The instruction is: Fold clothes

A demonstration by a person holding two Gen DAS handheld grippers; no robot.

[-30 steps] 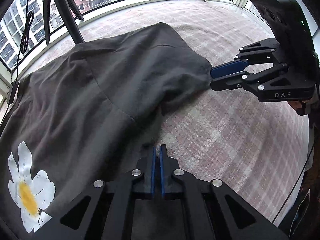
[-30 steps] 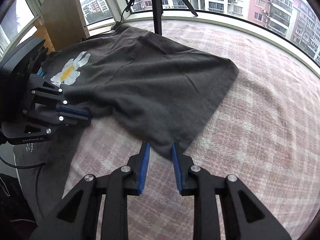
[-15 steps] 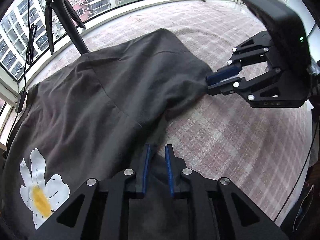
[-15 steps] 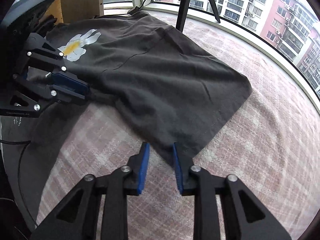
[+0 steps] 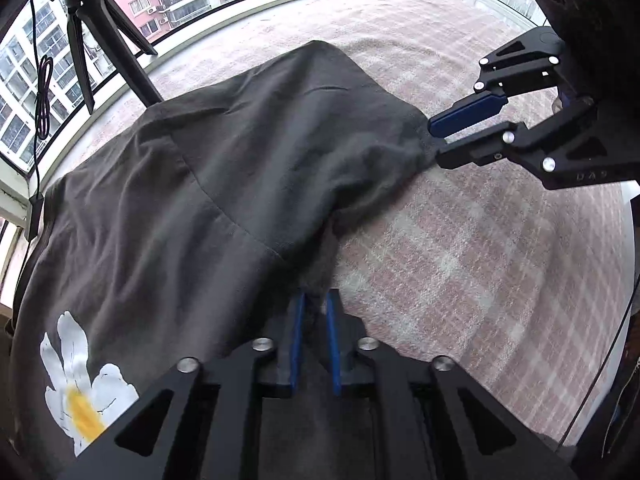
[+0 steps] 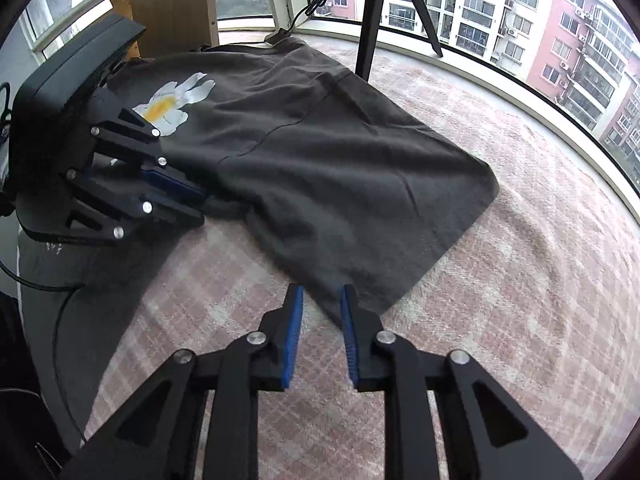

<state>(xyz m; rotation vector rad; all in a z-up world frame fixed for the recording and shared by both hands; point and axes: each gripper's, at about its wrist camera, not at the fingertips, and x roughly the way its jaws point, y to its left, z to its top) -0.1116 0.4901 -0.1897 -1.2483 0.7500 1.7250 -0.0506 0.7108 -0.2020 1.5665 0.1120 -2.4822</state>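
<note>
I see the dark shirt (image 6: 320,168) spread on the plaid blanket (image 6: 520,280), its daisy print (image 6: 172,106) on the side away from my right gripper (image 6: 320,320).

My left gripper (image 5: 314,320) has its blue pads close together with a bunched fold of the shirt's edge pinched between them; its jaws have just been closing on that cloth. From the right wrist view the same gripper sits at the shirt's near left edge, fingers lying low against the fabric.

My right gripper has just been opening: the pads stand apart, and a corner of the shirt lies between them without being pressed. In the left wrist view its blue finger (image 5: 468,114) sits right at that corner.

A tripod (image 6: 372,20) stands behind the shirt by the window (image 6: 520,12).
</note>
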